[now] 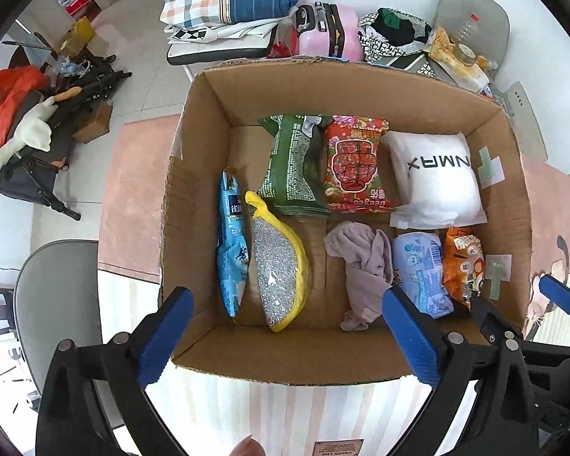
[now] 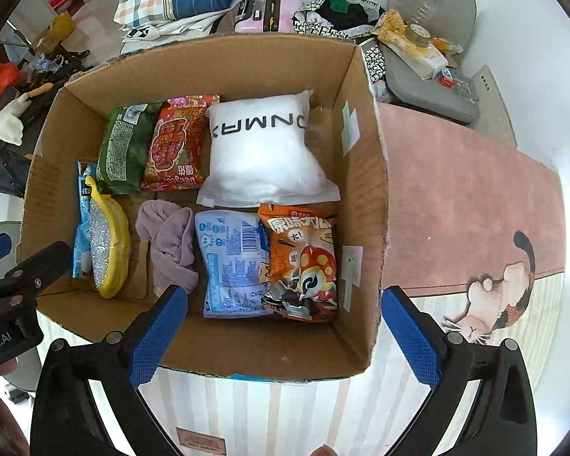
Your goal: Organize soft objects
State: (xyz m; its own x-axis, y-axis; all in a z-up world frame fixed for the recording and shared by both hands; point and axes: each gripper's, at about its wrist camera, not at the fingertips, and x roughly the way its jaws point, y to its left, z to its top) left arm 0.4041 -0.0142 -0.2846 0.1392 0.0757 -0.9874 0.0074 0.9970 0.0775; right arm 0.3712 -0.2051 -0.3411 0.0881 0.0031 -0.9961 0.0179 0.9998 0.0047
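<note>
- Looks pretty far along to me: the cardboard box (image 2: 364, 197) on the table (image 2: 475, 197) already has eight soft things laid flat on its floor in roughly two rows.
- Back row, from the left wrist view: green snack bag (image 1: 292, 167), red snack bag (image 1: 355, 167), then the white pouch (image 1: 437, 178) over toward the right wall.
- Front row: a light blue packet (image 1: 231, 243) standing on edge by the left wall, the yellow-rimmed scrubber (image 1: 281, 266) touching it, a crumpled mauve cloth (image 1: 361, 262) in the middle, then a pale blue packet (image 2: 231, 262) and the orange snack bag (image 2: 304, 262) snug side by side at the right.
- Left gripper (image 1: 285, 338) has its fingers spread wide with nothing between them, hovering above the near edge of the box.
- Right gripper (image 2: 285, 332) is the same deal: fingers wide apart, empty, above the near right corner of the box.
- What's left, as far as I can judge: not much. I see no loose soft item on the table beside the box in either view.
- The only untidy bit is the mauve cloth, which is bunched up rather than folded, so maybe that gets straightened. Pure guess though.
- There's bedding and a plush goose (image 1: 30, 129) on the furniture behind, but I can't tell if those count as part of the job.
</note>
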